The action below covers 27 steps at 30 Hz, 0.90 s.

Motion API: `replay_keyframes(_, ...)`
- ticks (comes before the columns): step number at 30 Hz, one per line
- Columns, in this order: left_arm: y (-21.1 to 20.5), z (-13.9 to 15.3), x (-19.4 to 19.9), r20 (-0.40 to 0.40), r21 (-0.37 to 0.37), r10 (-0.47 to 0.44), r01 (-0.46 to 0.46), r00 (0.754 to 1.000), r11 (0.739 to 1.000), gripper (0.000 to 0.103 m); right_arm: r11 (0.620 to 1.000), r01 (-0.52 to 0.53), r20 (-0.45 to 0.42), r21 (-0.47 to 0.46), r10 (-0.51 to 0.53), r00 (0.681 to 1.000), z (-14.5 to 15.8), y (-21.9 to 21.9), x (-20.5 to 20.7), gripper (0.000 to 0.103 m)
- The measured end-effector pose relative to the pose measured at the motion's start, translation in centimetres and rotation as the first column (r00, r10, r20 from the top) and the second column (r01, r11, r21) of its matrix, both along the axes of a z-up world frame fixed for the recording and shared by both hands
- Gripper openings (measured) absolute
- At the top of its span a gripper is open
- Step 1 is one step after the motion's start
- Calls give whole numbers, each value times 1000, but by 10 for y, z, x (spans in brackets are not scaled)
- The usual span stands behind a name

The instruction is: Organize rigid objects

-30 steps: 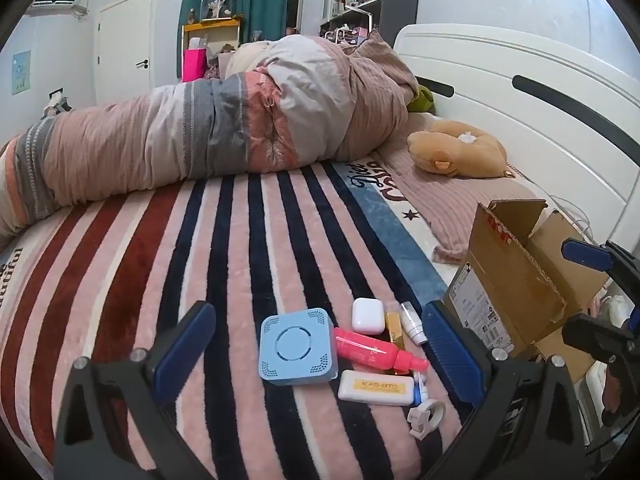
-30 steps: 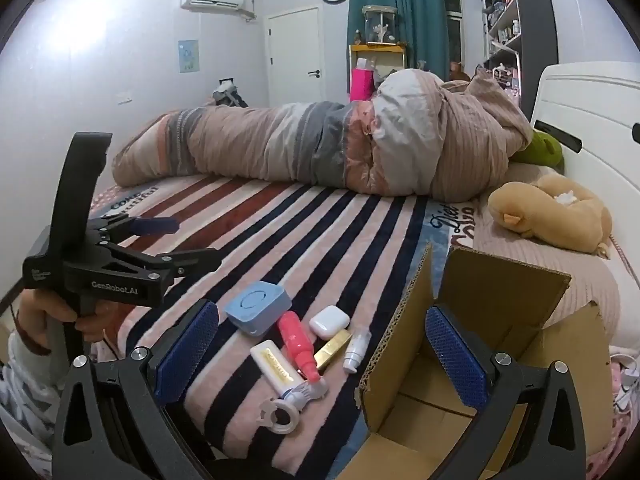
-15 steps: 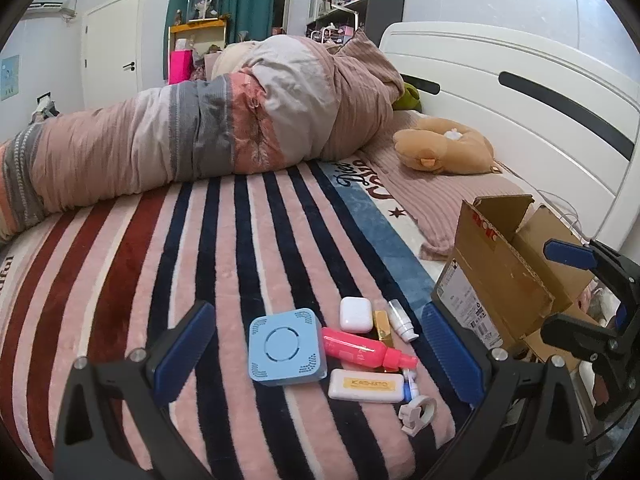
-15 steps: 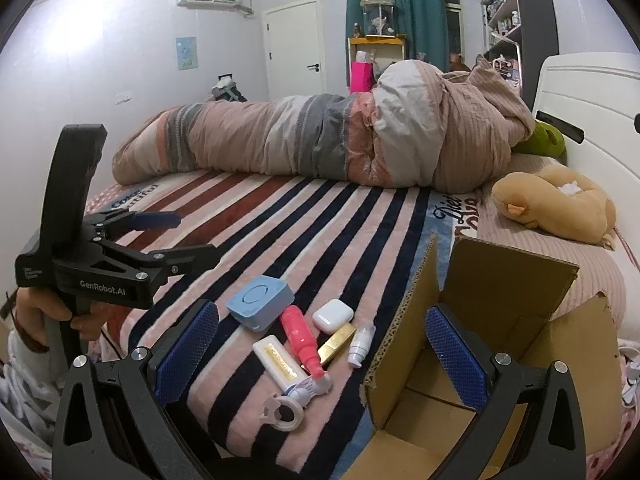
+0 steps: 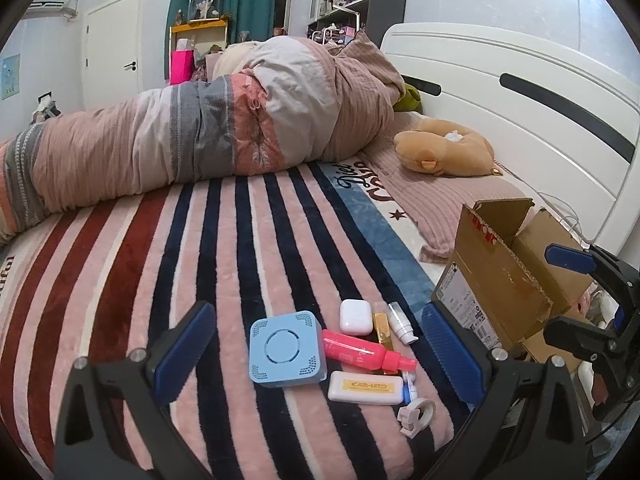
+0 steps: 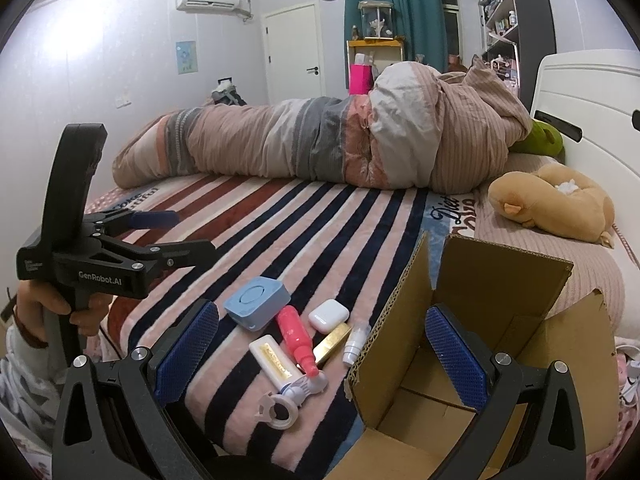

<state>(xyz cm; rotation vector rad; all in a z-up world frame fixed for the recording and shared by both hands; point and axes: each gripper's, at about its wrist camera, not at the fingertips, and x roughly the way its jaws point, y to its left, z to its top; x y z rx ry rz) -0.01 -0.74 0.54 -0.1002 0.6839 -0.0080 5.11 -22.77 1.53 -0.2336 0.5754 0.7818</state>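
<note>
A: What has changed in the last second?

B: The left gripper point(image 5: 320, 344) has eased closer over the cluster; the blue square box point(image 5: 286, 349) sits larger between its spread jaws. Nothing is picked yet, so the sorting looks barely begun.

A: And the right gripper point(image 6: 322, 350)?

B: Also spread wide, holding nothing, hanging at the near edge of the open cardboard box point(image 6: 472, 320), which shows no items inside.

A: Where are the items?

B: On the striped blanket point(image 5: 224, 264), just left of the carton: pink bottle point(image 5: 360, 354) touching the blue box, white earbud case point(image 5: 354, 322) behind it
</note>
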Motion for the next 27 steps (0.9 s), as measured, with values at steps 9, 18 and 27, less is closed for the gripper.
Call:
replay_keyframes(9,-1,0,-1,-1,10,-23,23,1000,1000,103,1000,2,-4,-7,-2,1000,0,4,0,103)
replay_keyframes(18,-7,1,-1,5,11,-25,25,1000,1000,103,1000,6,-9,-4,-6,1000,-2,0,2,103)
replay_keyframes(27,-3,2,-4,12,18,6,-6,1000,1000,103,1000,-17,-9,1,17,1000,-1,1,0,103)
